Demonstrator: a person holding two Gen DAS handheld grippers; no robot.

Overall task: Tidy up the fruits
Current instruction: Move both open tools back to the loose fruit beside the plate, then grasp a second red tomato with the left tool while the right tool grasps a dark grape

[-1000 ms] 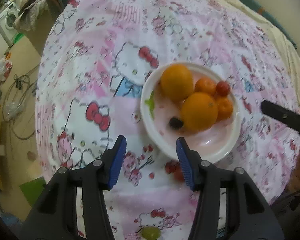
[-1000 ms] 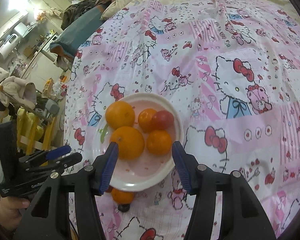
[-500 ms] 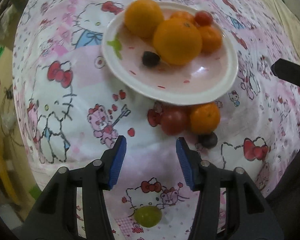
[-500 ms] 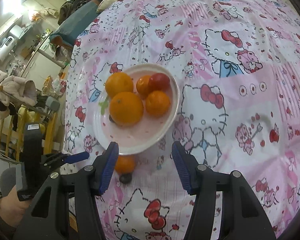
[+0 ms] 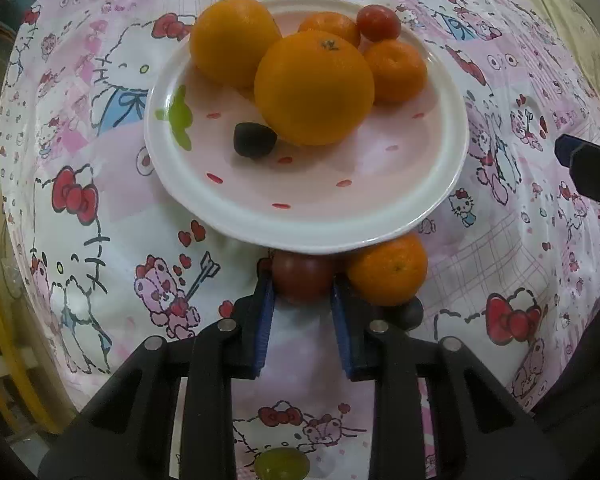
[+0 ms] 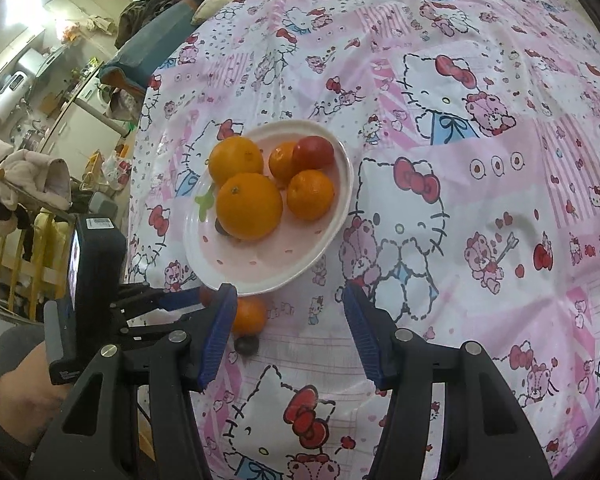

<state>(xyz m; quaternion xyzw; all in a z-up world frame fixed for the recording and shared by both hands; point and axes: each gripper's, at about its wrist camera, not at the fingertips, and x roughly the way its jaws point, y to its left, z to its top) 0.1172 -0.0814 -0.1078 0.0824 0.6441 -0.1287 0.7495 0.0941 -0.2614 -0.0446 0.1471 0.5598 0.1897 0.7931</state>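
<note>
Left fingers (image 5: 275,312) clench the red tomato (image 5: 302,280) below the plate (image 5: 440,196); right fingers (image 6: 364,336) spread, hovering.

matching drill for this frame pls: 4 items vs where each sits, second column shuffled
Items:
1. red tomato
2. dark grape
3. green grape
4. small mandarin

Places:
A. on the plate, beside the big orange
B. on the cloth, near bottom edge of the left wrist view
C. between the left gripper fingers
D. on the cloth, just outside the plate rim, right of the tomato

Pairs: 1-C, 2-A, 3-B, 4-D
</note>
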